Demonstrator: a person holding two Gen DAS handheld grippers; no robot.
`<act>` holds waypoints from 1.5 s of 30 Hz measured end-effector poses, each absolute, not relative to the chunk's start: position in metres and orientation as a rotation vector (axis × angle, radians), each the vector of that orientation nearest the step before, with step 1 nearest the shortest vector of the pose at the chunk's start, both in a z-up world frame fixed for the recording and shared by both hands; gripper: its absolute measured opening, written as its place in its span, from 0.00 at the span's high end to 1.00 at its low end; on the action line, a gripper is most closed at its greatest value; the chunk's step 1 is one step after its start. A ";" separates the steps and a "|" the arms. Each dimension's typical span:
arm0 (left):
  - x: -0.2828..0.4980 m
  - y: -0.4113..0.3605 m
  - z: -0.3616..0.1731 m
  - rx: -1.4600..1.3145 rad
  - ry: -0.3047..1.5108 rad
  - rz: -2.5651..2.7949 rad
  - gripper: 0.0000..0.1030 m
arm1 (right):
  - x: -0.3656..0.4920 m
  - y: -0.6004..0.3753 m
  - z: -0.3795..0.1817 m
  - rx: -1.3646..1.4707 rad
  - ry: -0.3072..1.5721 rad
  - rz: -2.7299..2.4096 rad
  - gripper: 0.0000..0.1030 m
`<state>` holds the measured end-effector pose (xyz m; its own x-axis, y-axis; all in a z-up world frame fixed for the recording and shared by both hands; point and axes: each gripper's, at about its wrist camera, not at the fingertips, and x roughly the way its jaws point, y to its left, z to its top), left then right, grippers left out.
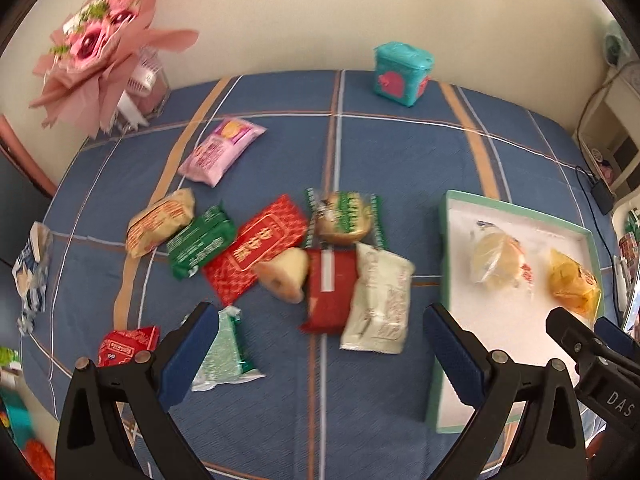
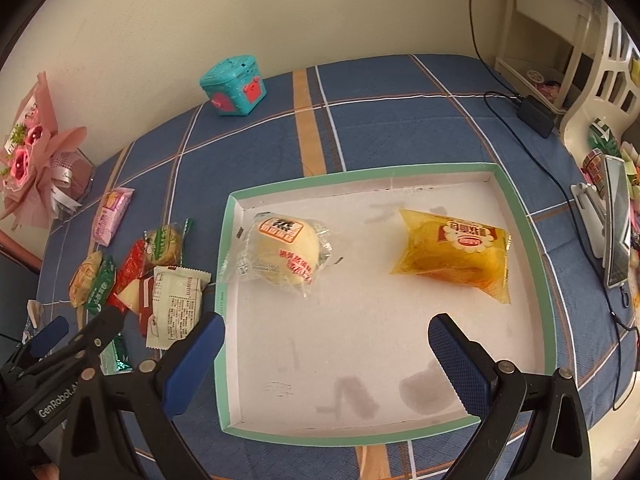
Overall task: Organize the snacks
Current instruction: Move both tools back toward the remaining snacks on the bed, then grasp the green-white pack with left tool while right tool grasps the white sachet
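Observation:
A white tray with a green rim (image 2: 228, 248) lies on the blue plaid cloth. It holds a pale round bun in clear wrap (image 2: 286, 256) and a yellow cake packet (image 2: 456, 256). Left of the tray lies a pile of several snacks: a white packet (image 1: 380, 300), red packets (image 1: 260, 248), a green packet (image 1: 200, 242) and a round green-label pastry (image 1: 344, 218). A pink packet (image 1: 220, 150) lies further back. My left gripper (image 1: 316, 352) is open and empty above the cloth near the pile. My right gripper (image 2: 326, 356) is open and empty over the tray's near part.
A teal box (image 1: 402, 74) stands at the table's back. A pink flower bouquet (image 1: 100, 52) stands at the back left. A black cable and adapter (image 2: 536, 116) lie at the right, beside a phone on a stand (image 2: 616, 228). The tray shows in the left wrist view (image 1: 440, 248).

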<state>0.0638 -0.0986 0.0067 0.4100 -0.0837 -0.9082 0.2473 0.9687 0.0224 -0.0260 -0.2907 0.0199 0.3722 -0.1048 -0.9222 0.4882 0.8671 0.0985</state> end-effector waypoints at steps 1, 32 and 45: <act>0.066 -0.091 0.008 0.152 1.131 -0.196 0.01 | -0.023 -0.287 0.019 0.383 1.136 -0.386 0.00; 0.103 0.006 -0.067 -0.165 1.359 -0.024 0.11 | 0.054 -0.186 -0.034 0.423 1.163 -0.058 0.20; 0.096 0.006 -0.090 -0.212 1.400 0.000 0.47 | 0.056 -0.195 -0.054 0.495 1.203 -0.073 0.39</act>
